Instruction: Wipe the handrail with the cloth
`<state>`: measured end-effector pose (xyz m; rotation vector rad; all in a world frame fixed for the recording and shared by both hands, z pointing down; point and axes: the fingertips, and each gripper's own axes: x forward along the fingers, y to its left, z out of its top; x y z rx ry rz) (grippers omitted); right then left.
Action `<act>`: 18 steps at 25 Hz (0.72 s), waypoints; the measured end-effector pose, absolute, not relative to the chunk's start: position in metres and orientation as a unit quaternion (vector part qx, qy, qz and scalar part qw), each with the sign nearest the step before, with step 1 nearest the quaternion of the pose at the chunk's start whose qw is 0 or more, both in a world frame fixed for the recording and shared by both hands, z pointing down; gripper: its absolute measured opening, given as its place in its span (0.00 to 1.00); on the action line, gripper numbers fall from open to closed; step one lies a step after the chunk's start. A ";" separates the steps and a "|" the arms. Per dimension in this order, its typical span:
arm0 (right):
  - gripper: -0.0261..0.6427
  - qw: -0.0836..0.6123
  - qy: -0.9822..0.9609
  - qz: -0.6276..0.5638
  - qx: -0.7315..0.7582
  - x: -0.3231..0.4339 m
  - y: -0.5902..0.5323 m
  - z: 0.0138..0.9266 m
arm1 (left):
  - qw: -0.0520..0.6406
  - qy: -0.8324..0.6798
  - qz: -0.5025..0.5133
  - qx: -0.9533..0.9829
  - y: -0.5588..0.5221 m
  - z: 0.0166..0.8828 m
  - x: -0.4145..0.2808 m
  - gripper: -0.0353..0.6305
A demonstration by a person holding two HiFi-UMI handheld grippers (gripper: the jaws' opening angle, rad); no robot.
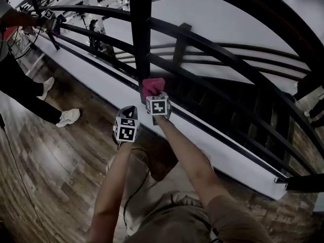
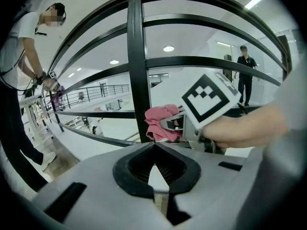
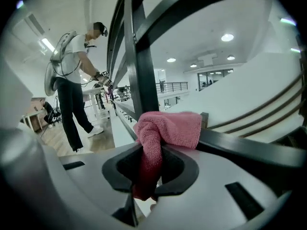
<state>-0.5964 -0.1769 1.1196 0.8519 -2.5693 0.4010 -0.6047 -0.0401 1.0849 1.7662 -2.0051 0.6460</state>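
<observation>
Cloth (image 3: 168, 128), clamped in right tool (image 3: 147, 174), lies on handrail (image 3: 249, 147) beside upright post (image 3: 144, 66).

Crumpled pink cloth (image 3: 168, 128), draped over a black handrail (image 3: 249, 150) bar, one end hanging down

left gripper (image 2: 153, 150) — jaws together | right gripper (image 3: 149, 162) — clamped on cloth (image 3: 169, 127) | both arms extended

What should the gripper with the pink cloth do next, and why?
Probably slide the right gripper along the handrail, away from the upright post, with its jaws kept shut. The pink cloth is pinched between them and lies on the rail right beside the post, so the bare stretch to the right looks unwiped. The left gripper is shut, empty and held back.
</observation>
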 end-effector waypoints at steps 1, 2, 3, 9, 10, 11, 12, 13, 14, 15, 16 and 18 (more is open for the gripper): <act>0.14 0.201 -0.918 0.159 0.303 -0.607 -0.177 1.124 | 0.196 -0.716 0.233 0.628 -0.037 1.086 -0.610 0.08; 0.14 0.202 -0.918 0.168 0.297 -0.615 -0.176 1.126 | 0.197 -0.717 0.234 0.626 -0.034 1.088 -0.615 0.08; 0.14 0.205 -0.921 0.168 0.285 -0.620 -0.172 1.127 | 0.198 -0.719 0.232 0.624 -0.033 1.091 -0.619 0.08; 0.14 0.309 -0.925 0.091 0.203 -0.581 -0.120 1.192 | 0.221 -0.718 0.204 0.628 -0.040 1.117 -0.609 0.08; 0.14 0.328 -0.916 0.083 0.216 -0.570 -0.128 1.211 | 0.227 -0.715 0.200 0.630 -0.045 1.123 -0.602 0.08; 0.14 0.339 -0.908 0.086 0.232 -0.559 -0.138 1.224 | 0.229 -0.712 0.196 0.634 -0.050 1.127 -0.594 0.08; 0.14 0.341 -0.902 0.094 0.249 -0.551 -0.149 1.229 | 0.227 -0.711 0.194 0.637 -0.056 1.130 -0.587 0.08; 0.14 0.335 -0.900 0.100 0.261 -0.548 -0.159 1.227 | 0.224 -0.711 0.194 0.638 -0.060 1.132 -0.582 0.08; 0.14 0.326 -0.901 0.101 0.269 -0.549 -0.167 1.223 | 0.224 -0.711 0.195 0.638 -0.063 1.135 -0.579 0.08; 0.14 0.317 -0.903 0.097 0.271 -0.556 -0.173 1.217 | 0.225 -0.712 0.197 0.635 -0.065 1.138 -0.579 0.08; 0.14 0.310 -0.907 0.093 0.270 -0.566 -0.177 1.213 | 0.225 -0.714 0.200 0.632 -0.065 1.142 -0.581 0.08; 0.14 0.303 -0.912 0.093 0.261 -0.585 -0.181 1.212 | 0.219 -0.721 0.204 0.625 -0.063 1.146 -0.586 0.08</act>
